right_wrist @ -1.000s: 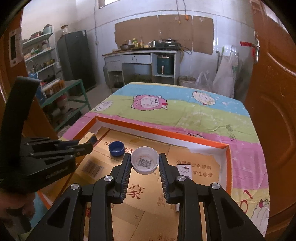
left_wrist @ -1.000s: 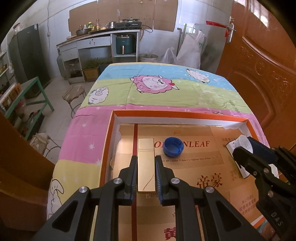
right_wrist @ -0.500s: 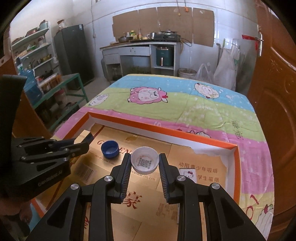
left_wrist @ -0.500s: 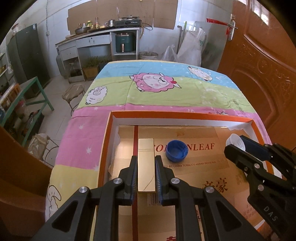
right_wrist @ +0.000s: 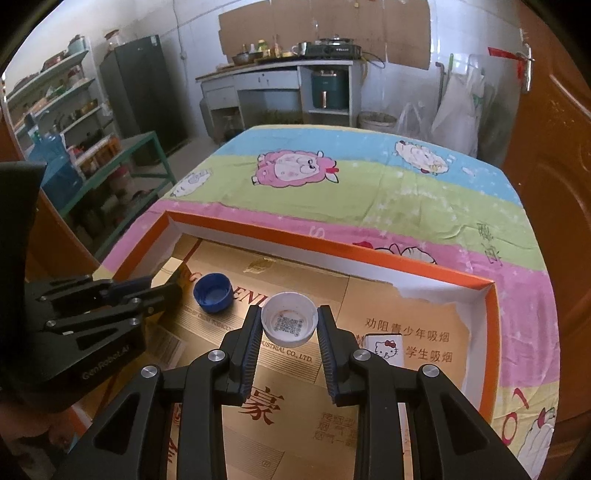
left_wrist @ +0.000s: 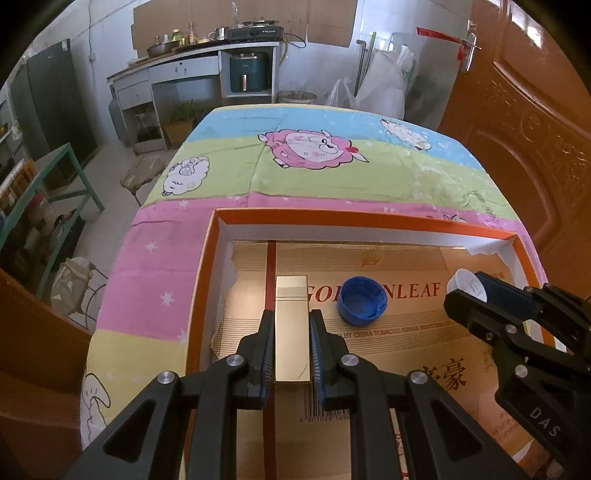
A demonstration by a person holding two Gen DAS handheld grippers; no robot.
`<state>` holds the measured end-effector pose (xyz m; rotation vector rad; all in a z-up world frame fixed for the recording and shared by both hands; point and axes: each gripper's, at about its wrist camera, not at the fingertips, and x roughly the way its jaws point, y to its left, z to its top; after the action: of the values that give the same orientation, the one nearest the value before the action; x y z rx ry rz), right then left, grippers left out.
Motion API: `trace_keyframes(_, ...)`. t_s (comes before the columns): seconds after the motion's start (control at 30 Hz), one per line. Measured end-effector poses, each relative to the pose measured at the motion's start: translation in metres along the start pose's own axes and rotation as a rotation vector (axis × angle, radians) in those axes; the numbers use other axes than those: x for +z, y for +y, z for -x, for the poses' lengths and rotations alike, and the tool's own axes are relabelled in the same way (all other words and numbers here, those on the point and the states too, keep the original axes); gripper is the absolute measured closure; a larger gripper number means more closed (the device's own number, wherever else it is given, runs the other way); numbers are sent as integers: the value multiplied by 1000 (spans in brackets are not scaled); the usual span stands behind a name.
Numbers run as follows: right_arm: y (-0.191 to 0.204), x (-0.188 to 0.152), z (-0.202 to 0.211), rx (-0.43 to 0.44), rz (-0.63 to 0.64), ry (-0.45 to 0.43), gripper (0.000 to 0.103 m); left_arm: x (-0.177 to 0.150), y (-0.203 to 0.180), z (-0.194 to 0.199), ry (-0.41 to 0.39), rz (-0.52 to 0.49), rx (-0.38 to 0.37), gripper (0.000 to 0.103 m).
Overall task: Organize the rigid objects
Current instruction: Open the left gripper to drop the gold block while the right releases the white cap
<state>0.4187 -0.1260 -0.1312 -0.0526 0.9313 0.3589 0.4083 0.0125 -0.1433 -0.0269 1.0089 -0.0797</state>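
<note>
Both grippers lowered slightly into the orange tray (left_wrist: 207,266) since a second ago. Left gripper (left_wrist: 291,345) fingers clamped on gold box (left_wrist: 291,325); right gripper (right_wrist: 289,334) fingers pinching white cap (right_wrist: 289,323). Blue cap (left_wrist: 361,305) resting mid-tray. Placement probably imminent.

Pretty lived-in kitchen: white tiled walls (right_wrist: 147,22) with cardboard sheets (right_wrist: 325,26) taped up at 12 o'clock, over a grey counter (right_wrist: 273,72) with a stove and pots. Dark fridge (right_wrist: 142,88) and cluttered shelves (right_wrist: 55,96) around 10, carved brown wooden door (left_wrist: 524,122) at 2, pale tile floor (left_wrist: 110,173), soft daylight
</note>
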Motion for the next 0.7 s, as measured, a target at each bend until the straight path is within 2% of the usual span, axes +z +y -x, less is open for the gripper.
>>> trace_keyframes(0.57,4,-5,-18,-21,18,97,71,0,2,-4,15,-1,-20,83)
trace_keyframes(0.6,5,-5,-18,-23,21,99,71,1,2,-5,15,0,-25,81)
trace_keyframes(0.67,5,-6,-18,-26,22,100,63,1,2,-4,14,2,-32,76)
trace_keyframes(0.7,5,-6,-18,-29,23,101,60,1,2,-4,14,3,-34,69)
